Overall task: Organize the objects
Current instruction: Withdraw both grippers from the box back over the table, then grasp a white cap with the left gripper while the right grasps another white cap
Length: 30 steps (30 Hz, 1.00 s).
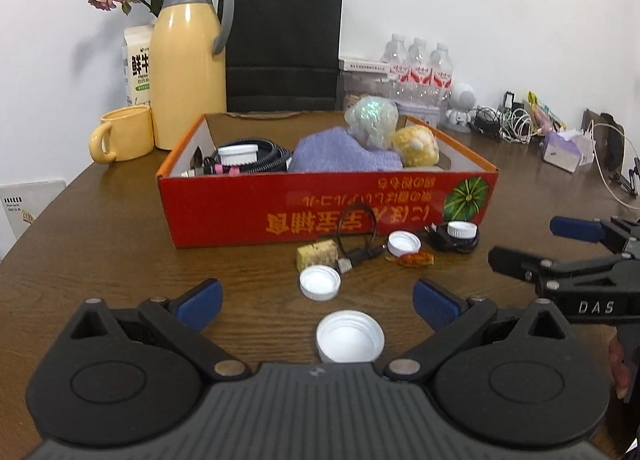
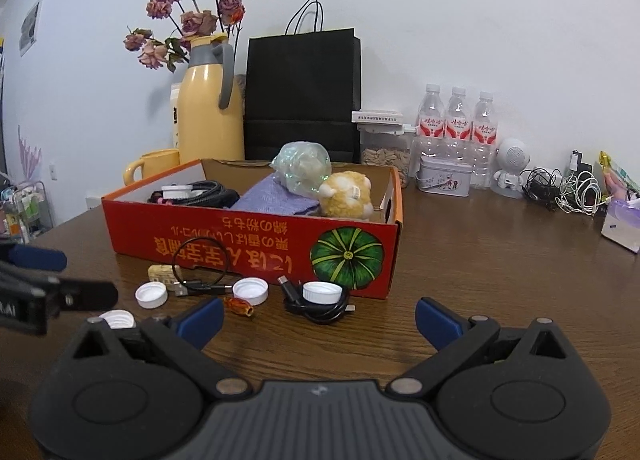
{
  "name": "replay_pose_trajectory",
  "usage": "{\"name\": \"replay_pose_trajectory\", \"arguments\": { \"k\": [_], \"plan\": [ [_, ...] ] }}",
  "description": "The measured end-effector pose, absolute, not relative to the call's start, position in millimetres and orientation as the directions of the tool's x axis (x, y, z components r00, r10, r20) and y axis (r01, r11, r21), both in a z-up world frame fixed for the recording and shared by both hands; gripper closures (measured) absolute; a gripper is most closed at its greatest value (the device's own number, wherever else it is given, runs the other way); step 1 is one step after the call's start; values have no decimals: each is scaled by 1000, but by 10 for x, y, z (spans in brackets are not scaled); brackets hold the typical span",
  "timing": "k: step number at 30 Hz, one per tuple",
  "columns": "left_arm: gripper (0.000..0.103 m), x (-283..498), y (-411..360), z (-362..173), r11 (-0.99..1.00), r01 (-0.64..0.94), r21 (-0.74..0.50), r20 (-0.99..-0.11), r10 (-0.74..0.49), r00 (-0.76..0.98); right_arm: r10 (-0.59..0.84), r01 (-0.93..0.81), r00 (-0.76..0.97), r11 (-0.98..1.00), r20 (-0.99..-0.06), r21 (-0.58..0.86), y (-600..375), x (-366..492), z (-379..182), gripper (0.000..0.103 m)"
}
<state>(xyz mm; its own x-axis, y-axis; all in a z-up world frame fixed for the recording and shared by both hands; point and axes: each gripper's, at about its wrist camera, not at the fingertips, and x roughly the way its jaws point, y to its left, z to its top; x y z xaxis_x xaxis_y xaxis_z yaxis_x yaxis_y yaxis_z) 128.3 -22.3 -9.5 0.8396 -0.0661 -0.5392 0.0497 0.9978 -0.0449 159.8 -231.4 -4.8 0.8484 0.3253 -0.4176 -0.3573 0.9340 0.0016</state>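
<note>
Low over the brown wooden table (image 1: 100, 244), the left gripper (image 1: 318, 306) sits level and points at the red cardboard box (image 1: 320, 199), its blue-padded fingers (image 1: 200, 302) spread wide with nothing between them. A white bottle cap (image 1: 350, 336) lies open side up on the wood inside that gap, close to the gripper's body and touching neither pad. A second white cap (image 1: 320, 282) lies just ahead of the fingertips, beside a small yellow block (image 1: 317, 254) and a short black USB cable (image 1: 358, 248). Further on, a third cap (image 1: 404, 242) rests near an orange wrapped sweet (image 1: 412, 259), and a fourth cap (image 1: 462, 229) sits on top of a coiled black cable (image 1: 452, 242), all just in front of the box wall.

Off to the right, the right gripper (image 2: 318, 316) is held level too, aimed at the box's pumpkin-printed corner, jaws likewise wide apart and holding nothing. Bare table lies between its fingers (image 2: 436, 322); the coiled cable and its cap lie just ahead. From the left wrist view it enters from the right edge, side-on.

Inside the box are a purple cloth (image 1: 344, 155), a yellow plush toy (image 1: 416, 145), a clear-wrapped bundle (image 1: 372, 119) and black cables.
</note>
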Motion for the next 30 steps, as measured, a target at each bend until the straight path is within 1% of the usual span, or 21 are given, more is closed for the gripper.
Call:
{"name": "replay_pose_trajectory", "arguments": {
  "k": [13,19,21,22,23,24,25,30],
  "plan": [
    [0,1358,-370,-267,997,67,-25,-602,-68,796,307,-336,863,942,-402,-2,-2334,1582,-38,1],
    [1,1423,-413,-377,999,46,-8,-634,-40,772,303,-333,863,943,-405,-4,-2326,1578,-40,1],
    [12,1427,-420,-388,999,48,-9,-638,-43,769,301,-332,862,943,-408,-5,-2324,1587,-38,1],
    [20,1416,-427,-389,999,49,-4,-632,-41,774,301,-332,862,943,-409,-5,-2322,1588,-43,1],
    [38,1395,-436,-383,999,52,1,-625,-40,780,301,-332,862,943,-409,-6,-2322,1589,-43,1],
    [48,1376,-439,-372,998,55,-1,-617,-44,786,300,-332,862,943,-409,-6,-2322,1588,-44,1],
    [62,1366,-436,-362,998,57,-10,-612,-51,789,300,-331,862,944,-409,-6,-2324,1589,-43,1],
    [62,1342,-407,-325,998,57,-38,-597,-68,800,297,-329,861,944,-413,-6,-2313,1597,-52,1]
  ]
}}
